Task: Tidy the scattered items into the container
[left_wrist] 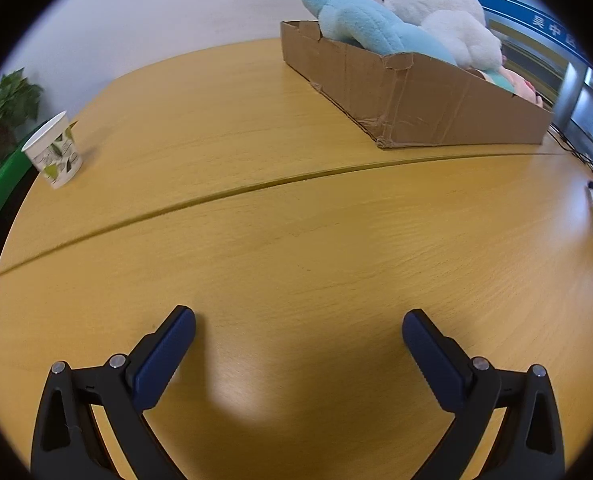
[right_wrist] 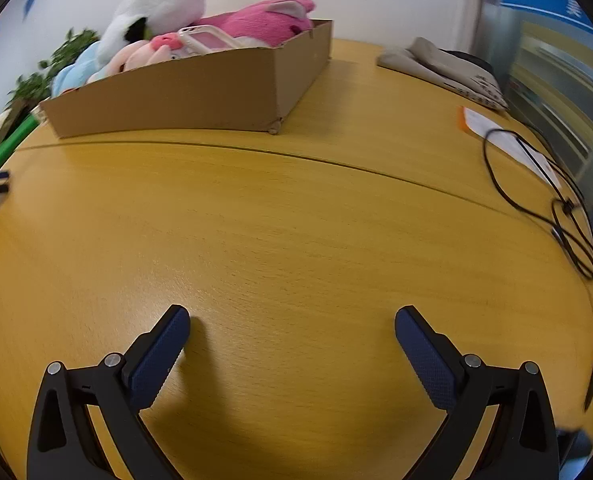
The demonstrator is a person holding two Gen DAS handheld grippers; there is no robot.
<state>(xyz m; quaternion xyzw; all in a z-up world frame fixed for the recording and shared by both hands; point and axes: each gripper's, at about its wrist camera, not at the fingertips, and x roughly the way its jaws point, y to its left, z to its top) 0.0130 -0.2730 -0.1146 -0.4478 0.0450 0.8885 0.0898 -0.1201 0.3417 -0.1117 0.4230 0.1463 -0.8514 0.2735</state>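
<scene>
While both my left gripper and right gripper hang spread wide and empty over the grainy wooden table, fluffy toys fill the creased cardboard box beyond.

My left gripper gapes empty over the table; box of plushies ahead, cup far left.
</scene>
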